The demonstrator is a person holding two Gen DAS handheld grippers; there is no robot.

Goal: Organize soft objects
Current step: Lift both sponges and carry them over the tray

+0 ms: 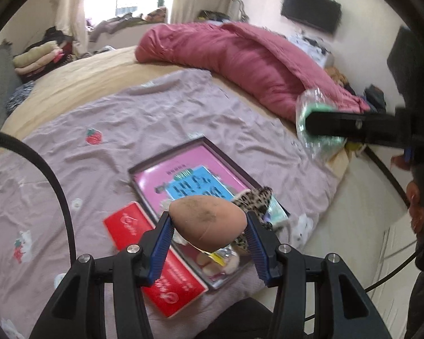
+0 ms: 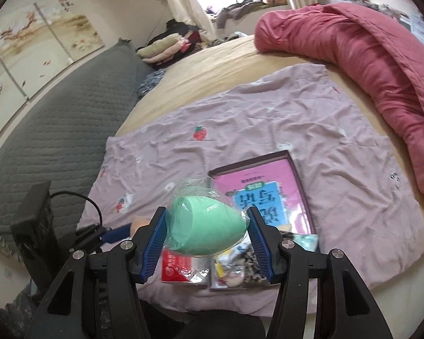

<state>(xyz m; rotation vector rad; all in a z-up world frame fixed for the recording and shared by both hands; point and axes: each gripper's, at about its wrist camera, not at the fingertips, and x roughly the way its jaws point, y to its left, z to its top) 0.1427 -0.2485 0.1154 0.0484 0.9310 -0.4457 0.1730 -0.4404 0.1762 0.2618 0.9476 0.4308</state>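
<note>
Bedroom, lilac blanket (image 2: 268,118) over bed. Left gripper (image 1: 207,221) clamped on tan makeup sponge (image 1: 207,221); right gripper (image 2: 206,226) clamped on plastic-wrapped green sponge (image 2: 206,226).

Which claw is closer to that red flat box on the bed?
Left. The left claw, gripping a tan egg-shaped sponge, hangs just above the red flat box; the right claw is off toward the bed's edge.

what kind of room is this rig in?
A lived-in bedroom, most likely: a wide bed with a rolled pink duvet, piled clothes by the curtained window, and a wall-mounted TV.
</note>
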